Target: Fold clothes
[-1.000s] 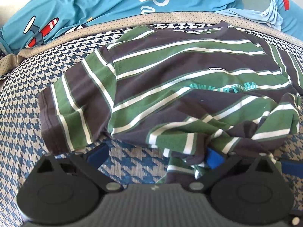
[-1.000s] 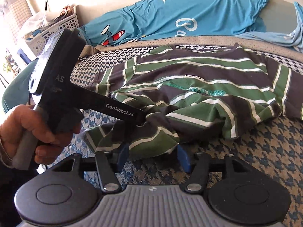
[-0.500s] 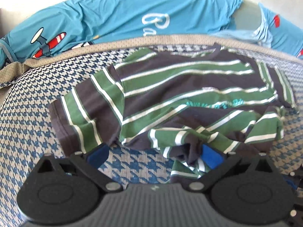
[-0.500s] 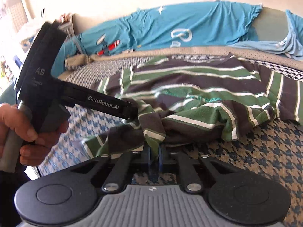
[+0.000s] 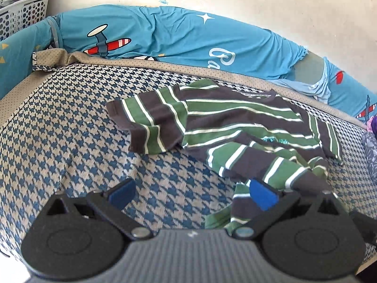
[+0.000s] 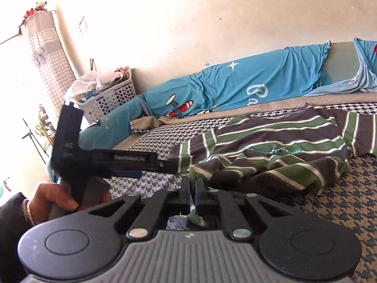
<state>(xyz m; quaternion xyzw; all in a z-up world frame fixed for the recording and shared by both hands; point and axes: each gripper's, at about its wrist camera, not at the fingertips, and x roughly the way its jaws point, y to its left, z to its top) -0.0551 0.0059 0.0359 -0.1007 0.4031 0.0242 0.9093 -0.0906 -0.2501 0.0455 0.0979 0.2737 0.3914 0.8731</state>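
Note:
A green, dark-brown and white striped T-shirt (image 5: 235,122) lies rumpled on the houndstooth bed cover (image 5: 70,146), its lower hem bunched toward me. In the right wrist view my right gripper (image 6: 192,188) is shut on a pinched fold of the shirt's hem (image 6: 271,165), which is raised slightly off the cover. My left gripper (image 5: 192,194) stands open over bare cover, nothing between its blue pads (image 5: 122,192); the hem lies just beside the right-hand pad. A hand (image 6: 54,200) holds that left gripper at the left of the right wrist view.
Blue bedding with an aeroplane print (image 5: 176,37) runs along the wall behind the shirt. A white perforated laundry basket (image 6: 110,99) stands at the bed's far left corner. A patterned cloth (image 5: 371,151) lies at the right edge. A curtain (image 6: 51,54) hangs at left.
The right gripper closed on the shirt's hem and lifted it. The left gripper stayed open and drew back and up, leftward away from the shirt, so the shirt sits farther off.

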